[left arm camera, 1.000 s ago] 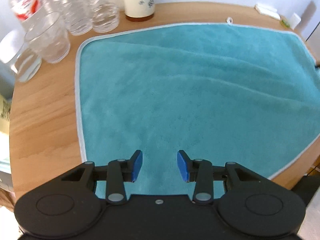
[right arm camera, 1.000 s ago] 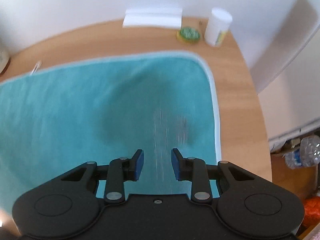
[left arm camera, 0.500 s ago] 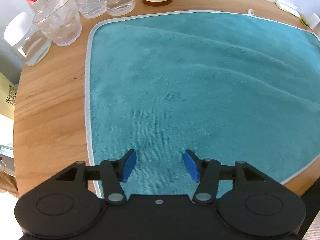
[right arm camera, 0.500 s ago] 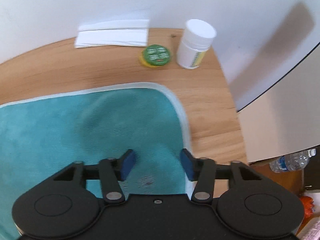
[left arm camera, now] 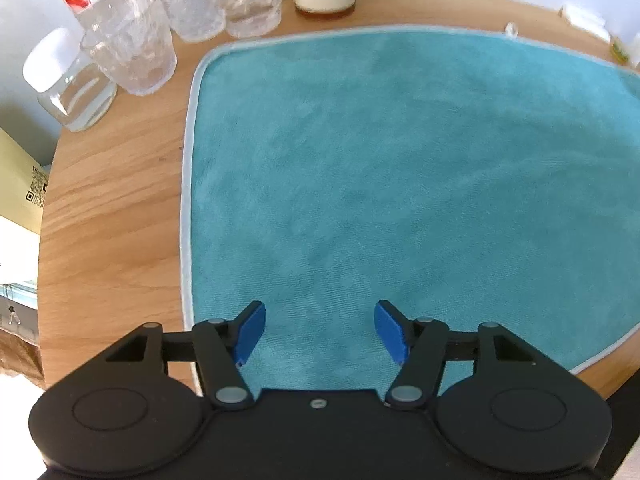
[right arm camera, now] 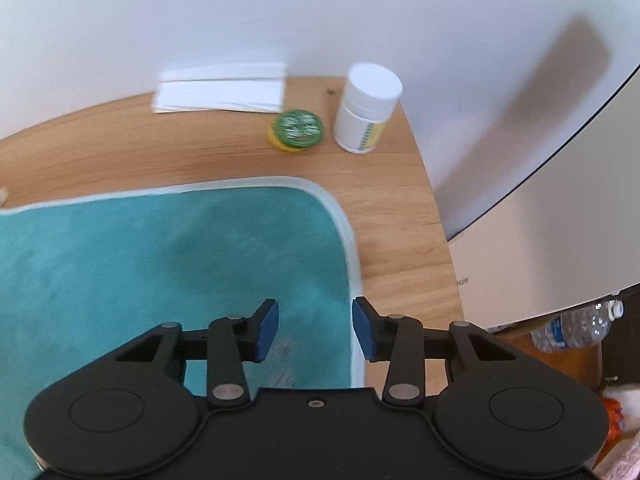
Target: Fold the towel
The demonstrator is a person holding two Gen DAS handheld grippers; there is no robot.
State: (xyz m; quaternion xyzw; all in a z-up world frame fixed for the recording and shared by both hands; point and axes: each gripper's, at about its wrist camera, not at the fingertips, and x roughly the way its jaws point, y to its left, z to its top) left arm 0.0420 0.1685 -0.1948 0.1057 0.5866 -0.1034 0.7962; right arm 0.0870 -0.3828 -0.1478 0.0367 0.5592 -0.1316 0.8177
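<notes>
Wider now, both grippers' jaws hover over the towel [left arm camera: 400,184].

Right gripper [right arm camera: 314,326], jaws apart, hovers over the towel [right arm camera: 160,264] corner.

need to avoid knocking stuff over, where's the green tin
In the right wrist view, the green tin sits on the table beyond the towel's far corner, between white pill bottle and folded paper.
</notes>
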